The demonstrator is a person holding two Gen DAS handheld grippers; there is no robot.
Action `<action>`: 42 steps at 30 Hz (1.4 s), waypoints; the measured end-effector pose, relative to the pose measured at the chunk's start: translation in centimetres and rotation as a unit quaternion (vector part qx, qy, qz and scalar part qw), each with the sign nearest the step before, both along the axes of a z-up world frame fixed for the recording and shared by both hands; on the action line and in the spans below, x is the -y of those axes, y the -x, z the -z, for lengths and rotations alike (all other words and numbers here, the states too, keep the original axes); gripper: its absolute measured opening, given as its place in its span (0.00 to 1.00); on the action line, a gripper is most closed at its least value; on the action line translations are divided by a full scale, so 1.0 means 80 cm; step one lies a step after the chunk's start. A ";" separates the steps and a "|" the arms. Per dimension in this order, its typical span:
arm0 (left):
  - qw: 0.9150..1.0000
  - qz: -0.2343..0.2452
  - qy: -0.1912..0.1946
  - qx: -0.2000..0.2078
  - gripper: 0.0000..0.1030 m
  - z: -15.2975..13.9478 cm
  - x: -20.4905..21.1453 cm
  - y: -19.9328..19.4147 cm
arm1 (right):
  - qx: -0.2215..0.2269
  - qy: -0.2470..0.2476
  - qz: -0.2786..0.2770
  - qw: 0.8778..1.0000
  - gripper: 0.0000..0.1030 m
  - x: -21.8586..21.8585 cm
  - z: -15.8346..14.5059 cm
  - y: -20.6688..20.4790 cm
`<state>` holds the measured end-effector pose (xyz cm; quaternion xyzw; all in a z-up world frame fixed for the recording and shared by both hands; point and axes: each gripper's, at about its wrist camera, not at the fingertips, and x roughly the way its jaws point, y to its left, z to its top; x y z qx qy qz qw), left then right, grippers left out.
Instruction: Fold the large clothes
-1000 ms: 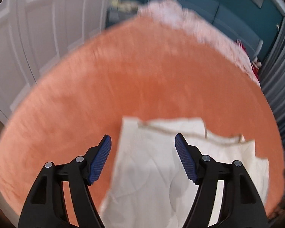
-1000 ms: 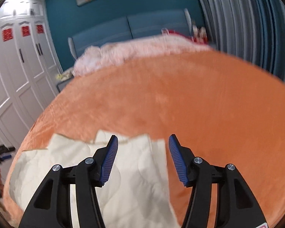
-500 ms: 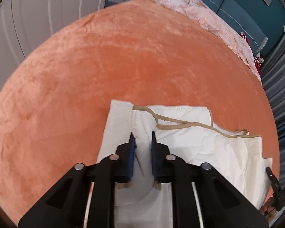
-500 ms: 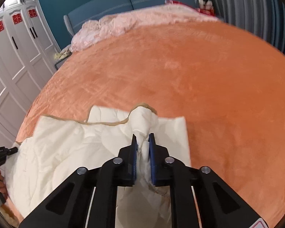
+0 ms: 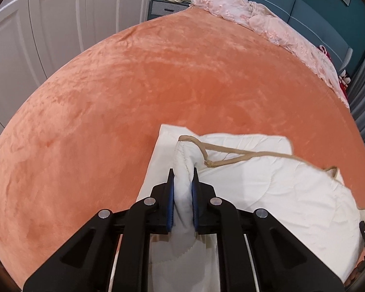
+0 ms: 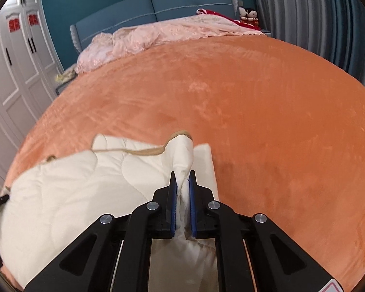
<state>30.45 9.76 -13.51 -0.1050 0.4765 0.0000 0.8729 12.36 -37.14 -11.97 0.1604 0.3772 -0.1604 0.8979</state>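
Observation:
A cream quilted garment [image 5: 267, 185] with tan piping lies folded at the near edge of an orange bed cover [image 5: 158, 77]. My left gripper [image 5: 183, 174] is shut on a bunched left corner of it, cloth pinched between the blue pads. In the right wrist view the same cream quilted garment [image 6: 80, 185] spreads to the left, and my right gripper [image 6: 183, 176] is shut on its raised right corner. The tan piping [image 6: 133, 151] runs along the lifted top layer between the two corners. A flat lower layer [image 6: 204, 163] shows beneath the held corner.
A pink lace blanket [image 6: 163, 36] is heaped at the bed's far end, before a blue headboard [image 6: 158, 2]. White wardrobe doors [image 5: 41, 31] stand to the left, grey curtains [image 6: 316, 19] to the right. A nightstand [image 5: 165, 6] sits by the bed.
Both grippers went from wide open above the garment to shut on its corners, and both sank toward the bed. The pinched corners now stand bunched up between the pads.

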 end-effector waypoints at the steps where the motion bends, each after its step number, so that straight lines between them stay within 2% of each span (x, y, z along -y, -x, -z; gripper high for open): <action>1: 1.000 0.001 -0.005 0.000 0.11 0.004 0.001 0.002 | -0.003 0.001 -0.001 1.000 0.07 -0.001 0.005 0.000; 6: 0.999 0.004 -0.033 0.011 0.13 0.022 0.010 0.009 | -0.016 0.027 -0.003 1.000 0.07 -0.017 0.030 0.004; 9: 0.998 0.002 -0.054 0.018 0.17 0.026 0.016 0.011 | -0.017 0.045 -0.002 0.999 0.08 -0.023 0.032 0.000; 11: 0.998 -0.004 -0.060 0.019 0.26 0.024 0.015 0.012 | -0.012 0.040 0.001 0.999 0.11 -0.020 0.029 0.002; 12: 0.997 -0.019 -0.073 0.021 0.42 0.018 0.011 0.015 | -0.008 0.037 0.005 0.999 0.14 -0.017 0.024 0.006; 13: 0.996 -0.028 -0.077 0.023 0.54 0.013 0.007 0.018 | -0.006 0.037 0.009 0.999 0.22 -0.016 0.019 0.008; 14: 0.997 -0.035 -0.070 0.030 0.56 0.003 0.000 0.024 | 0.003 0.036 0.020 0.999 0.28 -0.015 0.008 0.017; 16: 0.998 -0.038 -0.038 0.043 0.57 -0.019 -0.016 0.039 | 0.030 0.030 0.030 0.999 0.30 -0.014 -0.013 0.031; 19: 0.996 -0.033 -0.039 0.071 0.57 -0.061 -0.018 0.050 | 0.069 0.032 0.020 0.997 0.30 -0.022 -0.055 0.039; 23: 0.993 0.027 -0.032 0.108 0.57 -0.116 0.037 0.039 | 0.100 0.012 -0.042 0.994 0.30 -0.063 -0.094 0.006; 26: 0.990 0.077 -0.027 0.119 0.57 -0.123 0.090 0.028 | 0.098 -0.005 -0.091 0.991 0.30 -0.103 -0.095 -0.031; 29: 0.987 0.116 -0.034 0.109 0.57 -0.105 0.144 0.015 | 0.073 -0.001 -0.131 0.989 0.28 -0.139 -0.074 -0.064; 32: 0.987 0.135 -0.039 0.081 0.56 -0.066 0.179 0.004 | 0.043 -0.002 -0.152 0.987 0.27 -0.159 -0.046 -0.084; 37: 0.988 0.139 -0.053 0.042 0.54 -0.008 0.193 -0.004 | -0.002 0.000 -0.157 0.988 0.24 -0.162 -0.002 -0.095; 42: 0.990 0.132 -0.048 0.035 0.54 0.021 0.187 0.002 | -0.007 -0.012 -0.148 0.989 0.21 -0.146 0.015 -0.086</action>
